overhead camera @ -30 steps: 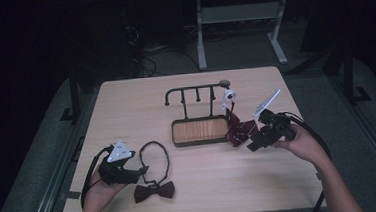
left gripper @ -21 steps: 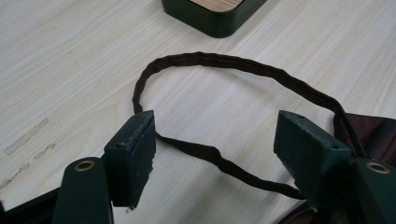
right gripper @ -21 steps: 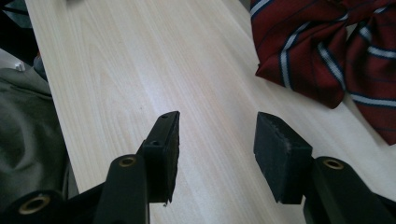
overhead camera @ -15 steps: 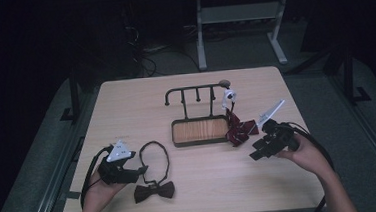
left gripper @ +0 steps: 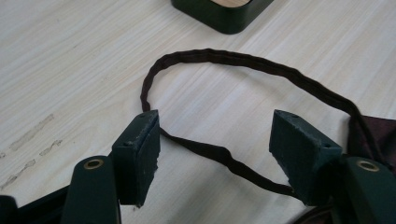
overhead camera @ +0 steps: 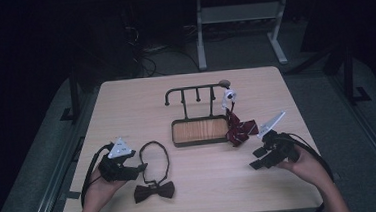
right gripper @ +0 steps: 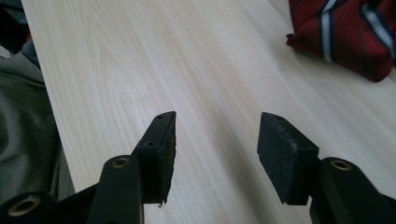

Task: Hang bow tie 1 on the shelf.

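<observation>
- Now the left gripper [left gripper: 215, 154] hangs with jaws apart over the bow tie's strap [left gripper: 243, 63], near left on the table [overhead camera: 126, 105].
- Right gripper [right gripper: 215, 154] gapes empty, near the striped tie [right gripper: 345, 32].

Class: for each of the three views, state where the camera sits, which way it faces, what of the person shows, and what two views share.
High view: above the person's side, looking forward and down on the table; both forearms, left gripper, right gripper.
Left gripper view: on the left gripper, open jaws astride the bow tie's strap.
Right gripper view: on the right gripper, facing bare tabletop and a striped tie.
Shared: the strap shows in the high and left gripper views.
</observation>
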A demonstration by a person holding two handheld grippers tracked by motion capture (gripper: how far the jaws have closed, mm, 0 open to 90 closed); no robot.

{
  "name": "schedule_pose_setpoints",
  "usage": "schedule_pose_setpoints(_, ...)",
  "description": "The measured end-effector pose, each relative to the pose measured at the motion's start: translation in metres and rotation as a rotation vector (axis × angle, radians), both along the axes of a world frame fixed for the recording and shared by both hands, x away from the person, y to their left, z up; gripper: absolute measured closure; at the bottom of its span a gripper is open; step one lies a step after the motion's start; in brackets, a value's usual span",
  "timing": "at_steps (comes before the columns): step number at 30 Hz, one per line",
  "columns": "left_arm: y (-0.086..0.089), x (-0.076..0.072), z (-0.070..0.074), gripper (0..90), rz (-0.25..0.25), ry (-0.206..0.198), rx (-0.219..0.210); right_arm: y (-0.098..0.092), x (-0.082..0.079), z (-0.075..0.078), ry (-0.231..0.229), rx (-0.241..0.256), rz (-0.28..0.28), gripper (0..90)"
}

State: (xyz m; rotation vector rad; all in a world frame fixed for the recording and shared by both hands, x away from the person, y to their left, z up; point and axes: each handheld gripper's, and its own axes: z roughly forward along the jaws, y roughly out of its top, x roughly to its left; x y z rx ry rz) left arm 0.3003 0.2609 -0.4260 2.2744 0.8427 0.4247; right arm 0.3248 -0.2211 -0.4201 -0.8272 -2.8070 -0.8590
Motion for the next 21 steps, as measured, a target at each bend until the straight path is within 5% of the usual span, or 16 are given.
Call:
schedule_pose_setpoints(8,-0.002,0.006,0.002,38.3,0.019,0.020,0.014,-0.001,-0.005,-0.010,0.003,-0.022,-0.005,44.9)
schedule_pose_setpoints(21,-0.008,0.033,0.004,45.7,0.036,0.063,0.115,-0.008,-0.013,-0.008,-0.014,-0.002,-0.033,41.8)
